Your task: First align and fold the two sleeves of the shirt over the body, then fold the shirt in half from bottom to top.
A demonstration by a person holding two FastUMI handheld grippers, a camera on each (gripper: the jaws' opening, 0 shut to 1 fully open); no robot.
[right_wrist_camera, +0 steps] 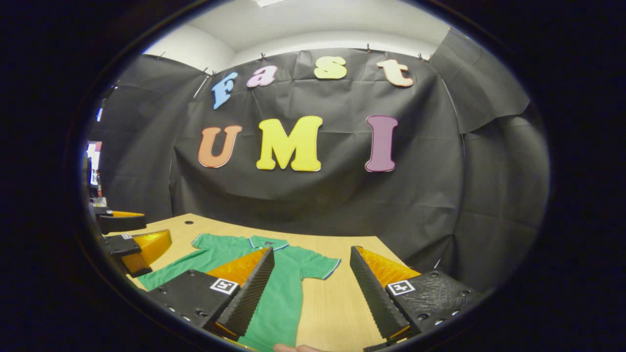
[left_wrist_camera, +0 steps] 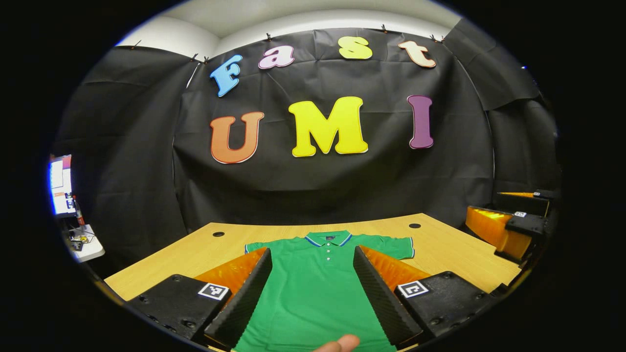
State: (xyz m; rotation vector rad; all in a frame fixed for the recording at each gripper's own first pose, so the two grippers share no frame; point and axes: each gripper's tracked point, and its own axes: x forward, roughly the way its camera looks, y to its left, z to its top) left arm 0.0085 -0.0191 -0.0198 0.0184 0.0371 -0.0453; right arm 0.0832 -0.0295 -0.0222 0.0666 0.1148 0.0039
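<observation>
Green shirt [left_wrist_camera: 318,283] lay flat on table [left_wrist_camera: 195,254], collar toward booth wall, both sleeves spread out, unfolded; left hand-held gripper [left_wrist_camera: 313,293] hung above shirt body, fingers wide apart, grasping nothing; right hand-held gripper [right_wrist_camera: 310,293] hung over shirt's right edge and bare table, fingers spread, released; fingertip [left_wrist_camera: 342,343] at bottom edge of left gripper view.
</observation>
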